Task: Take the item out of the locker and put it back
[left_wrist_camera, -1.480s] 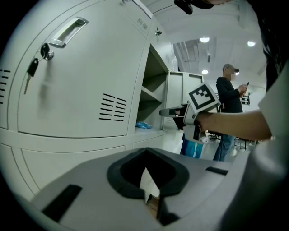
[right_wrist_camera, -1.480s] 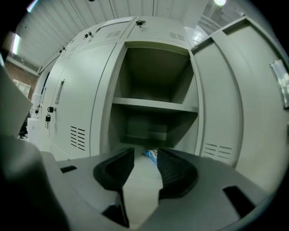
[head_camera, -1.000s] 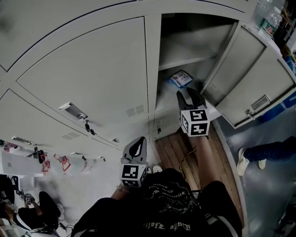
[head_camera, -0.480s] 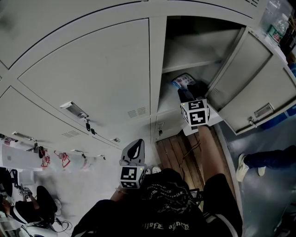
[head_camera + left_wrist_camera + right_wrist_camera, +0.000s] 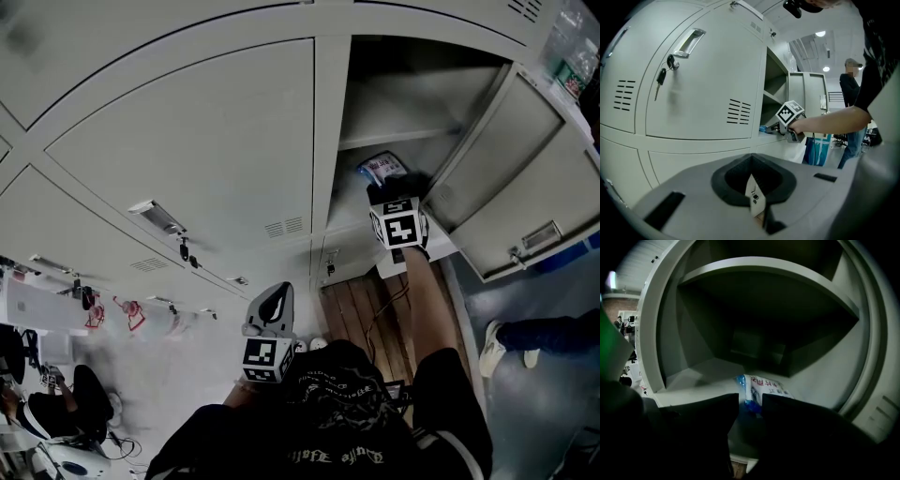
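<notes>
A white and blue packet (image 5: 380, 167) lies on the floor of the open locker compartment (image 5: 412, 103). My right gripper (image 5: 389, 186) reaches into that opening, with its marker cube (image 5: 400, 228) just outside. In the right gripper view its jaws have just been opening and the right gripper (image 5: 750, 401) is open. The packet (image 5: 765, 389) lies just ahead, its blue end showing in the gap, and the pads do not press it. My left gripper (image 5: 279, 286) hangs low before the closed doors, apparently shut on nothing. From the left gripper (image 5: 752, 158) the right gripper (image 5: 780, 129) shows at the locker.
The compartment's door (image 5: 511, 178) stands swung open to the right. Closed locker doors with handles and a hanging key (image 5: 661, 77) fill the left. A shelf (image 5: 768, 273) sits above the packet. Another person's leg (image 5: 534, 333) is at the right, over the wooden floor strip (image 5: 361, 309).
My right gripper has gone forward and down into the locker opening, closer to the packet. The packet has not moved. The left gripper has stayed about where it was.
</notes>
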A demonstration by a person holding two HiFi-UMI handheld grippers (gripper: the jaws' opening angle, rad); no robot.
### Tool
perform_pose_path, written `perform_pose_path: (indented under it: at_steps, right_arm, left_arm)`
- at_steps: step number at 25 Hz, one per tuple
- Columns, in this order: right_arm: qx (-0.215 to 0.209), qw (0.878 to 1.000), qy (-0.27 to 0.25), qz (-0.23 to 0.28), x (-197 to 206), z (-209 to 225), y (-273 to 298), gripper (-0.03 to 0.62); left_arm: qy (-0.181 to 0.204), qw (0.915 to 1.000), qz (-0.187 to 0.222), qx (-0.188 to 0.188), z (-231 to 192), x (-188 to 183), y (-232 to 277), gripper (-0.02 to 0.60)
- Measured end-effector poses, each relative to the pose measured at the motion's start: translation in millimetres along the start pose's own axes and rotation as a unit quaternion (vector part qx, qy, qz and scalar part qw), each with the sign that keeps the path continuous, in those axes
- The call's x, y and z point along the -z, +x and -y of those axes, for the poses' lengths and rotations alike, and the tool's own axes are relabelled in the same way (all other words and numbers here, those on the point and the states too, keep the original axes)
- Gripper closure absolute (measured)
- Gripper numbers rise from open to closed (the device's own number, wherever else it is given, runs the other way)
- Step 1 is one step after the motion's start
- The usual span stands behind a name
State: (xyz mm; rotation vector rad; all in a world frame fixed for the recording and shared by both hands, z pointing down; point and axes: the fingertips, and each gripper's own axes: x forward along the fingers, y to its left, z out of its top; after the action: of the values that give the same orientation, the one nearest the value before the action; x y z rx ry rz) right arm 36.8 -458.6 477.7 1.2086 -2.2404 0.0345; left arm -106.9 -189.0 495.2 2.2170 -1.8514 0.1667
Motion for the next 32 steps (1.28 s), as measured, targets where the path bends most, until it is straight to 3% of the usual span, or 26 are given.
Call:
perform_pose_path:
  at_steps: [7, 15, 32]
  right_arm:
    - [0.009, 0.999, -0.029, -0.011, -0.2, 0.2, 0.9, 0.499]
    - [0.029, 0.999, -0.031, 0.015, -4.6, 7.3, -5.6, 0.555]
    - [0.057, 0.994, -0.067, 0.069, -24.6, 1.7, -54.8, 0.567]
  left_arm:
    - [-0.006, 1.0000, 0.006, 0.001, 0.3, -1.0, 1.9, 0.575]
    - [-0.015, 0.9998, -0.008, 0.012, 5.2, 6.2, 7.8, 0.575]
    - [-0.014, 0.9993, -0.018, 0.029, 12.7, 12.3, 11.6, 0.575]
